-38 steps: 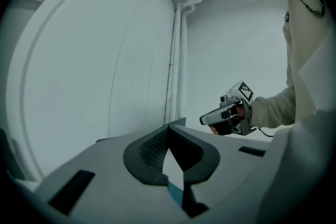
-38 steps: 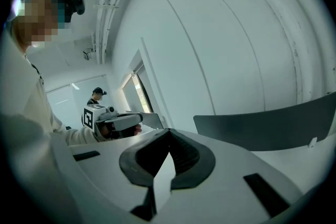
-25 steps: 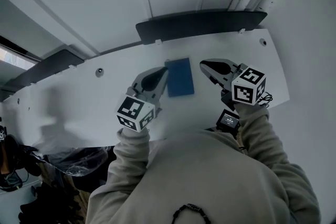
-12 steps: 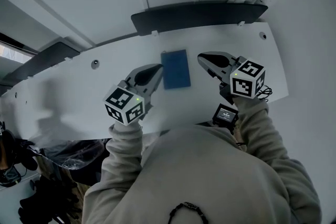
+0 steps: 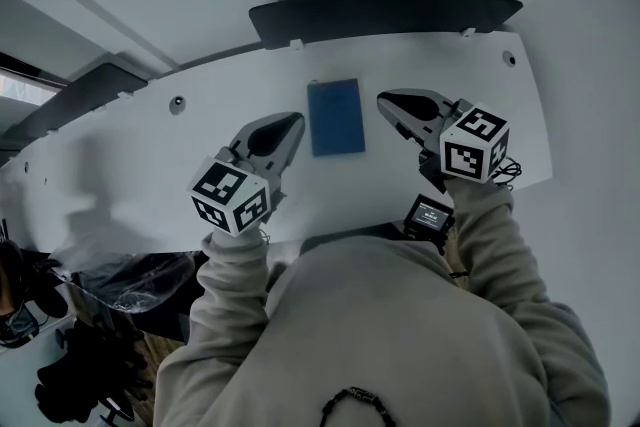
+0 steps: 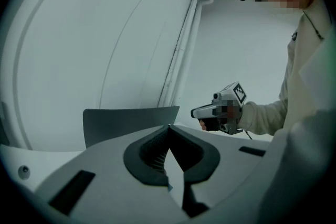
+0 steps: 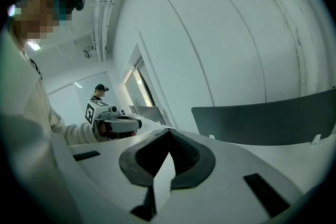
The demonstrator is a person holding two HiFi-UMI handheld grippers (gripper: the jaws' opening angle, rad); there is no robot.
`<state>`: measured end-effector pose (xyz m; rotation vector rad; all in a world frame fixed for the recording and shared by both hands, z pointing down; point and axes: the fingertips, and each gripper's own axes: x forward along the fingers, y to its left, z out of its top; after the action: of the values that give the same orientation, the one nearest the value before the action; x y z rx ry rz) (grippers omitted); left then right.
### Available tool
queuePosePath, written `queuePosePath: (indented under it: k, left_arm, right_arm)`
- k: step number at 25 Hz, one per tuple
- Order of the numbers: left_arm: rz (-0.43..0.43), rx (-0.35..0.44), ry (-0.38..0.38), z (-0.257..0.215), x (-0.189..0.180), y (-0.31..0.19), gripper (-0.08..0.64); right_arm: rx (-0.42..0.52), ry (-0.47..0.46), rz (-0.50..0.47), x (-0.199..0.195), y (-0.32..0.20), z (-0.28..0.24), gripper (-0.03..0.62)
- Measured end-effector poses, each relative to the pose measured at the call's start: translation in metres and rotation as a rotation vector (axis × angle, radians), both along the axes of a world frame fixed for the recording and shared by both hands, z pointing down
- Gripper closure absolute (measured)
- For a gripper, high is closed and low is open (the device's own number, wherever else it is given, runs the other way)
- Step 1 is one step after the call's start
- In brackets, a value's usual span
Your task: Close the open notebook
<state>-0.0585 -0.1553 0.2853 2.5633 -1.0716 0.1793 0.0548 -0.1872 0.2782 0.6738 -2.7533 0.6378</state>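
Observation:
A blue notebook (image 5: 335, 117) lies shut and flat on the white desk (image 5: 130, 175), between my two grippers. My left gripper (image 5: 296, 121) hovers just left of it, its tips a short way from the cover's left edge, jaws shut with nothing in them. On the other side, my right gripper (image 5: 383, 101) is a little apart from the cover's right edge, also shut and empty. In the left gripper view the left gripper's (image 6: 169, 126) tips meet, and the right gripper (image 6: 197, 112) shows beyond. In the right gripper view the right gripper's (image 7: 169, 129) tips meet too.
A dark grey panel (image 5: 385, 10) runs along the desk's back edge against the white wall. Round holes (image 5: 177, 103) (image 5: 510, 58) sit in the desk top. A small black box (image 5: 428, 213) hangs at my waist. Dark bags (image 5: 90, 355) lie on the floor at left.
The left gripper has drawn back leftward from the notebook's left edge and sunk a little. The right gripper has stayed where it was. The notebook lies shut throughout.

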Motion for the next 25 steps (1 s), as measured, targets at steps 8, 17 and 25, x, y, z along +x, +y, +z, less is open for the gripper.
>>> queuePosePath:
  k: [8,17,25]
  left_arm:
    - [-0.024,-0.018,-0.146,0.028,0.005,-0.007,0.563]
    - [-0.105,-0.036,-0.078,0.042,-0.003,-0.014,0.563]
    - [-0.104,-0.051,-0.079,0.054,0.002,-0.024,0.563]
  right_arm:
    - [-0.038,0.017,0.006,0.004,-0.005,0.024,0.572]
    - [-0.070,0.022,0.023,0.013,-0.010,0.048,0.574]
    - [-0.085,0.025,0.024,0.018,-0.016,0.061,0.572]
